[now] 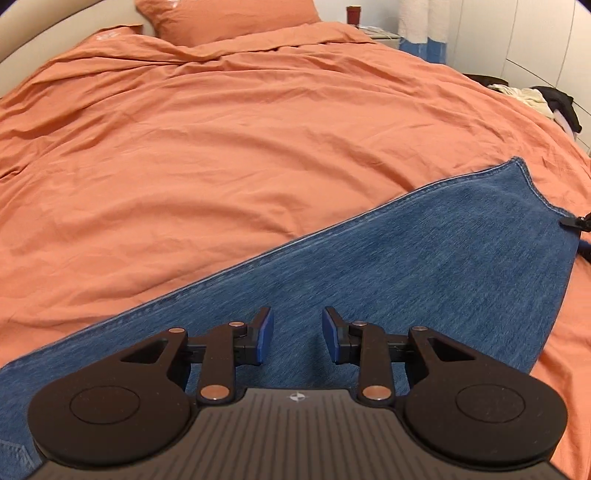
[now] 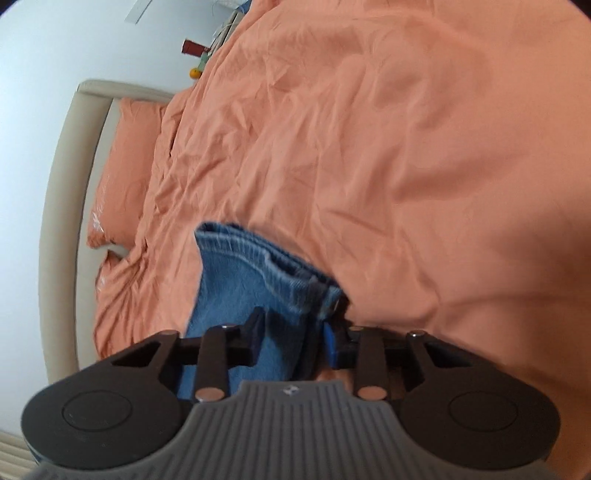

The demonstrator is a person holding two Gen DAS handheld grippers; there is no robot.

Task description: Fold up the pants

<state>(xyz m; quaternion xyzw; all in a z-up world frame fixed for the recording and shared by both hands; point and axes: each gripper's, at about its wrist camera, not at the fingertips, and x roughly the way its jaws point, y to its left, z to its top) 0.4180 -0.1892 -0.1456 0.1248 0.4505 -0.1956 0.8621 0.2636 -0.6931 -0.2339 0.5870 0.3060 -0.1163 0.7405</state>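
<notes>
Left wrist view: left gripper [image 1: 297,334] fingers parted above flat blue denim pants [image 1: 424,258] on orange bed [image 1: 221,147]. Right wrist view alone: right gripper [image 2: 293,334] fingers clenched on bunched hem, toward 12 o'clock.

Premises: a bedroom in a private home. A wide bed [image 1: 258,155] fills most of both views, made up with a creased orange duvet cover and matching orange pillows [image 1: 225,18] at the far end. A padded beige headboard [image 2: 59,206] stands behind the pillows against a plain pale wall [image 2: 44,55]. A small bedside table [image 1: 384,37] sits at the far right corner, carrying a dark red container [image 1: 354,14] and other small items. Loose clothing [image 1: 532,99] lies heaped along the right edge. White panelled doors [image 1: 535,44], probably a wardrobe, line the far right.
</notes>
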